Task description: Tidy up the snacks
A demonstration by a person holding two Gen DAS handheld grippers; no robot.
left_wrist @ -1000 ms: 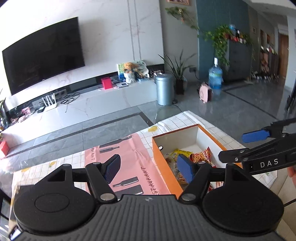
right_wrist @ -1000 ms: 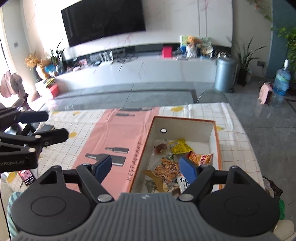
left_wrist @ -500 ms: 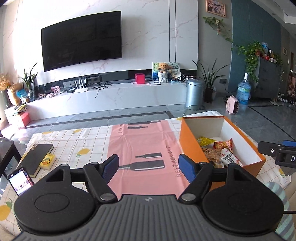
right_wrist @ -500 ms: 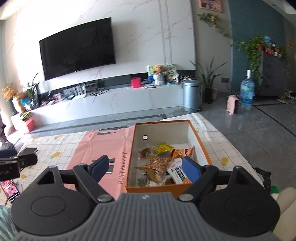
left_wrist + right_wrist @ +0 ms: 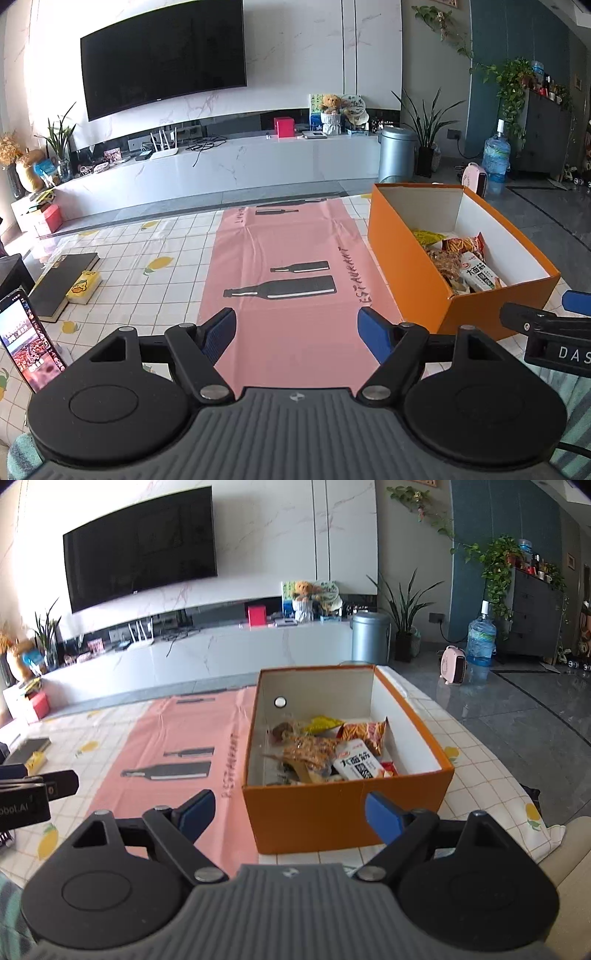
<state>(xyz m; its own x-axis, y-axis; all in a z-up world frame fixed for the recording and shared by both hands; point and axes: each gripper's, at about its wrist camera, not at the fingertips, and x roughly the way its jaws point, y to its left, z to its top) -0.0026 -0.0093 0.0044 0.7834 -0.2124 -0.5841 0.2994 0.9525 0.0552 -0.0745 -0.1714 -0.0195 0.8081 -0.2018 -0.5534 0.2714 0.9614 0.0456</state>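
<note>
An orange box (image 5: 347, 812) with white inner walls sits on the table's right side and holds several snack packets, among them a white packet (image 5: 356, 765), a red-orange packet (image 5: 364, 733) and a yellow one (image 5: 321, 723). The box also shows in the left wrist view (image 5: 406, 266). My right gripper (image 5: 290, 812) is open and empty, just in front of the box's near wall. My left gripper (image 5: 297, 332) is open and empty, low over the pink cloth (image 5: 291, 258), left of the box.
The table carries a checked cloth with lemon prints (image 5: 162, 243). At its left are a dark book (image 5: 64, 280), a small yellow pack (image 5: 84, 287) and a phone on a stand (image 5: 31, 339). Beyond the table are a TV wall and a low cabinet.
Both grippers have pulled back toward me and levelled out, away from above the box. The box now sits further ahead in both views. Both stay open and empty.
</note>
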